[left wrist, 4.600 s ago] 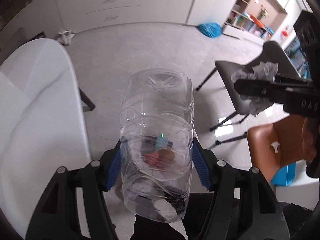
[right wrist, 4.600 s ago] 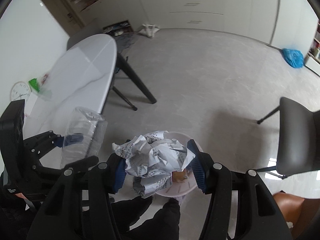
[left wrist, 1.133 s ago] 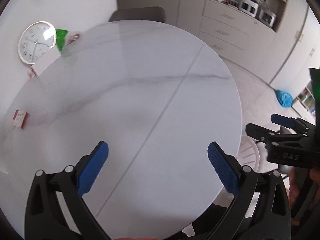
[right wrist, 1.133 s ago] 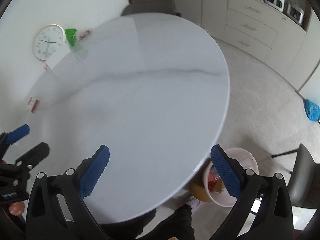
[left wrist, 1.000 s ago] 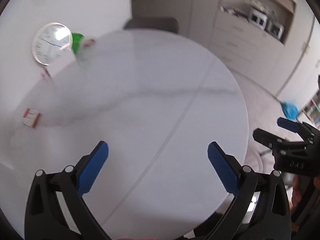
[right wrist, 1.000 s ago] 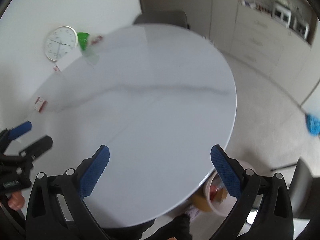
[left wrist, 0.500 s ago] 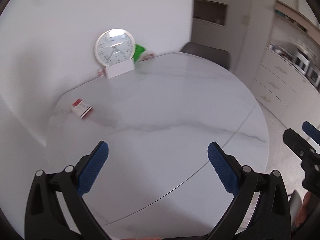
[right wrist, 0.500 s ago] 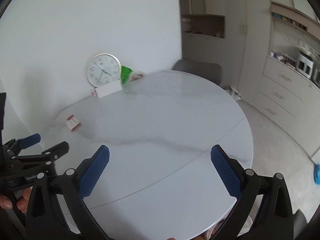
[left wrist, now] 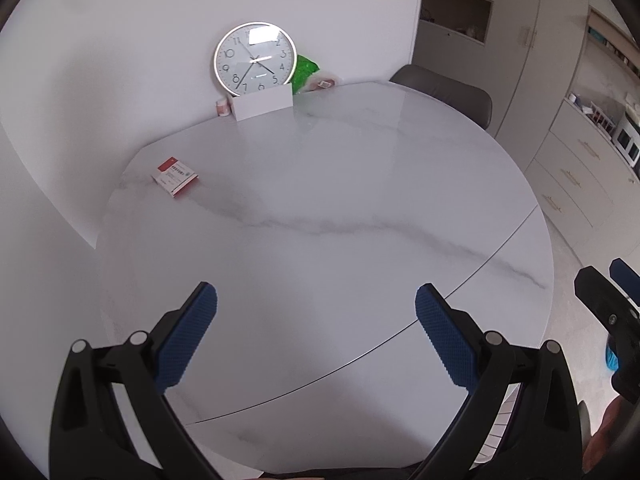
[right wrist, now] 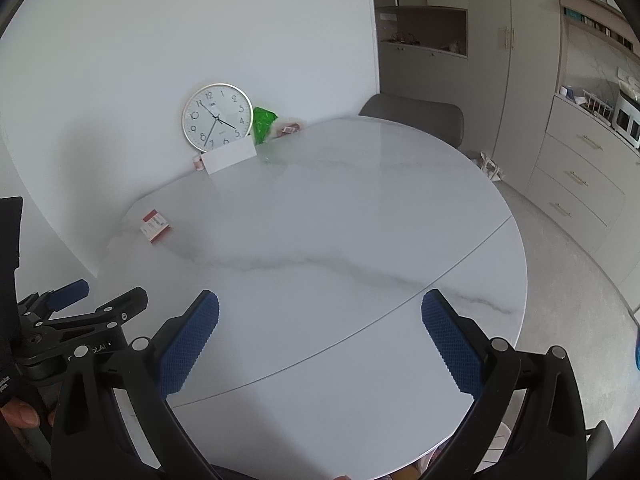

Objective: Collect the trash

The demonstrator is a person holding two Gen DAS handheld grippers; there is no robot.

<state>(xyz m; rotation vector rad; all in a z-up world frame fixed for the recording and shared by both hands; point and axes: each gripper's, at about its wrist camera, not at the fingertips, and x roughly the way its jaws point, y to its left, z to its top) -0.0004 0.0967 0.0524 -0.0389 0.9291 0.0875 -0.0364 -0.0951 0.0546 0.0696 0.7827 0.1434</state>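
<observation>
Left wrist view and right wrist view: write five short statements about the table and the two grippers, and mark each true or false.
1. The left gripper is open and holds nothing. True.
2. The right gripper is shut on a crumpled paper. False: it is open and empty.
3. A red and white box lies on the marble table. True.
4. The wall clock lies flat on the table. False: it stands upright against the wall.
5. A white card stands in front of the clock. True.

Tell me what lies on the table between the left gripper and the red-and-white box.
Nothing: in the left wrist view, only bare marble tabletop lies between the open left gripper and the red-and-white box.
</observation>
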